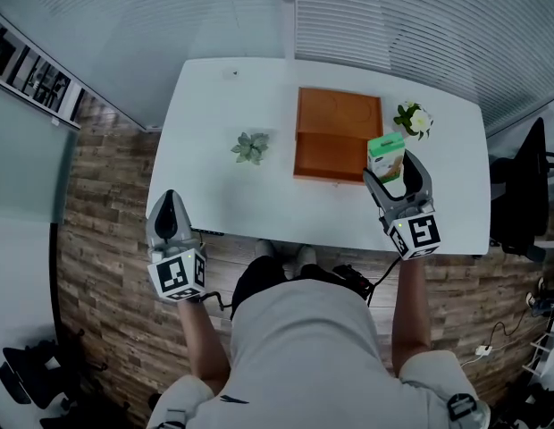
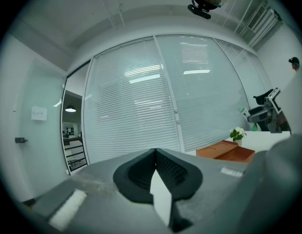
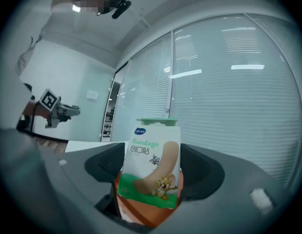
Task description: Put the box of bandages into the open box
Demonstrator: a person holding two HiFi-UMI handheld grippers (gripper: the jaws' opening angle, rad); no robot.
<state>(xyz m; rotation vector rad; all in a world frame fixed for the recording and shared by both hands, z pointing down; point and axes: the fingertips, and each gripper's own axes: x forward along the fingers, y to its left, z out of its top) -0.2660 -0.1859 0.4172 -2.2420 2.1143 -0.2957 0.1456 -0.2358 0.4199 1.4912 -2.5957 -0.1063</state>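
Note:
The bandage box, white and green with a cartoon print, is held upright in my right gripper, just past the right edge of the open orange box. In the right gripper view the bandage box fills the space between the jaws, and the right gripper is shut on it. My left gripper hangs beyond the table's front left corner, shut with nothing in it. In the left gripper view the left gripper has its jaws together, and the orange box lies far to the right.
On the white table a small green plant stands left of the orange box. A potted white flower stands right of it, close behind the held box. Glass walls with blinds run behind the table. A black chair stands at the far right.

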